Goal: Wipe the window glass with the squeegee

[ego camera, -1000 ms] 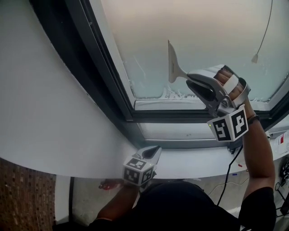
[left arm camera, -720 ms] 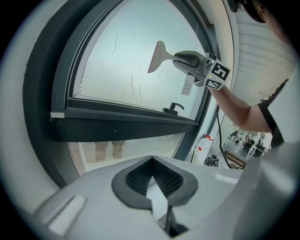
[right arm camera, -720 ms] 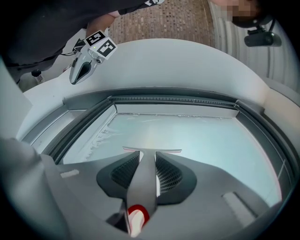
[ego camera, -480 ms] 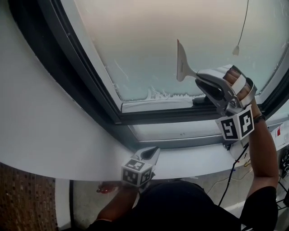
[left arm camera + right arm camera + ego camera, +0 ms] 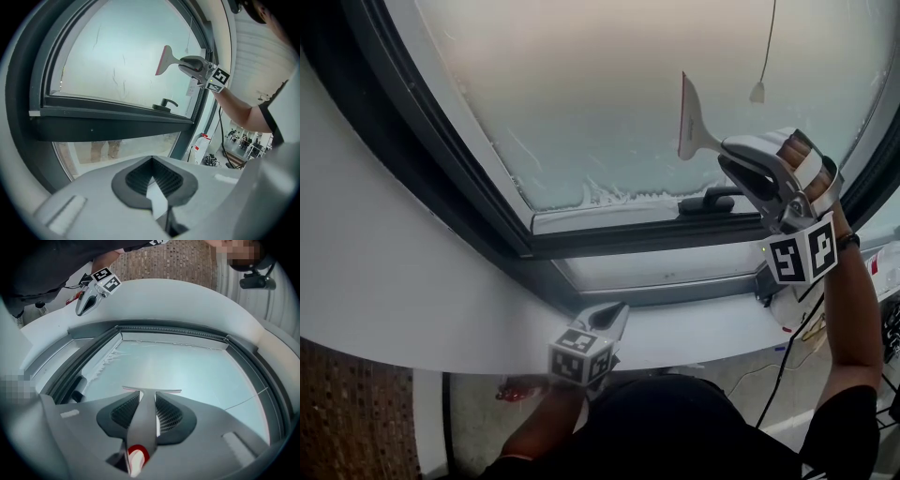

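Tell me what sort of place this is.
Likely indoors in an office or lab building: a large dark-framed window with a handle, a white ledge below it, and people in an open room off to the side.

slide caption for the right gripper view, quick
Right gripper clamps the squeegee by its handle, blade facing the window glass; left gripper shut in the background.

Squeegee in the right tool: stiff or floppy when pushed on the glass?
Probably stiff: the squeegee handle sticks straight out of the right tool without sagging. Likely light, held by its thin handle alone. The blade edge may flex slightly against the glass.
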Demonstrator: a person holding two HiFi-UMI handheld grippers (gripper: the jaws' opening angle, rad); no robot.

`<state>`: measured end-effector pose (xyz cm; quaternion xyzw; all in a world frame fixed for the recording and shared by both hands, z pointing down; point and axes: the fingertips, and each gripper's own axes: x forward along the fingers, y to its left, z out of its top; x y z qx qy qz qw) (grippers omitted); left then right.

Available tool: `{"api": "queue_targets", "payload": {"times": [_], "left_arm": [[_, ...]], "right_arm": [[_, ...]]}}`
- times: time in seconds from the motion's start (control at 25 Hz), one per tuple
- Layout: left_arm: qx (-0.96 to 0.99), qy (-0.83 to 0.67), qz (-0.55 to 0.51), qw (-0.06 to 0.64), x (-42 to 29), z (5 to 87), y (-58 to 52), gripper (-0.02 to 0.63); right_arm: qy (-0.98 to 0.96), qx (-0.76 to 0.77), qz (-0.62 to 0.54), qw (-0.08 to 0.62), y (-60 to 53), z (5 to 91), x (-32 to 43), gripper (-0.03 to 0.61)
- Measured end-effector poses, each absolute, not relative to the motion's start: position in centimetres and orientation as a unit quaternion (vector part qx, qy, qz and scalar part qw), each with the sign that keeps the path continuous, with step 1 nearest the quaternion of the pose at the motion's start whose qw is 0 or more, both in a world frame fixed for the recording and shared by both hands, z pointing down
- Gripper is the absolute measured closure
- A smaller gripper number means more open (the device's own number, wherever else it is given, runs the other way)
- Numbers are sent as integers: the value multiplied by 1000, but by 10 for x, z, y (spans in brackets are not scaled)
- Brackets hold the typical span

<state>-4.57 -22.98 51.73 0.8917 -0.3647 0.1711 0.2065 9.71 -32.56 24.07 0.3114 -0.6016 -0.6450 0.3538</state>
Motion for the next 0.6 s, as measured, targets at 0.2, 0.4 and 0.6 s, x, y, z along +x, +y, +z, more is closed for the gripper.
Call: {"api": "queue_targets", "payload": {"times": [0.2,0.4,0.6], "left_arm": [[892,-362,172,207,-28,516,-225,613],[892,-365,173,204,-12,516,-221,613],[891,-367,171,204,2,514,-218,613]], "right_arm": [[-601,314,-642,358,-325,238,119,446],[-611,316,-630,360,-325,236,143,446],[-616,315,-623,365,-324,231,168,446]]}}
